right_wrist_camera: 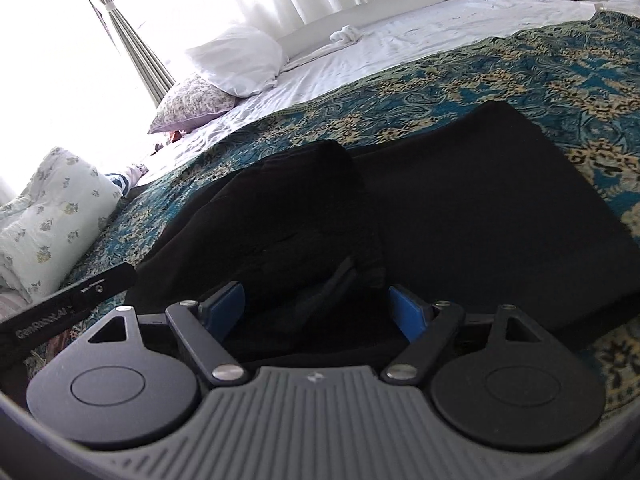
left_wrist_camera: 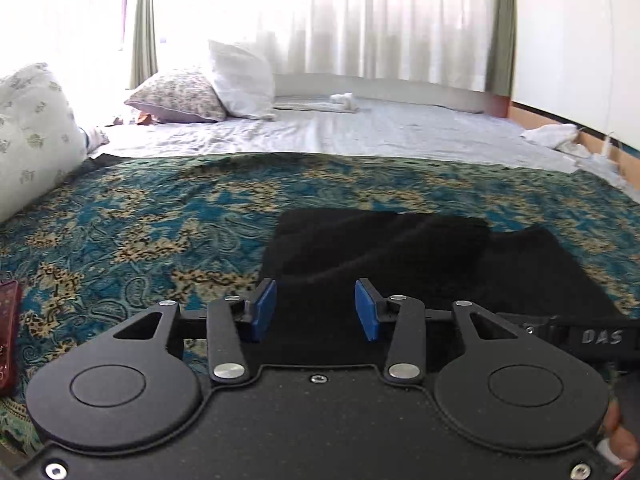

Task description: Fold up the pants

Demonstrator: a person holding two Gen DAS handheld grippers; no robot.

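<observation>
pants (right_wrist_camera: 460, 208) partly folded on bed, both grippers (left_wrist_camera: 316, 308) (right_wrist_camera: 316, 308) released over near edge; next grab edge, fold again

Your left wrist camera sits low behind the left gripper (left_wrist_camera: 316, 310), facing slightly down across the patterned bedspread (left_wrist_camera: 140, 216) toward the curtains (left_wrist_camera: 360, 20). Your right wrist camera looks over the right gripper (right_wrist_camera: 316, 312), rolled sideways, close above the black pants (right_wrist_camera: 460, 200). Both share pants, bedspread, pillows (left_wrist_camera: 240, 80)
</observation>
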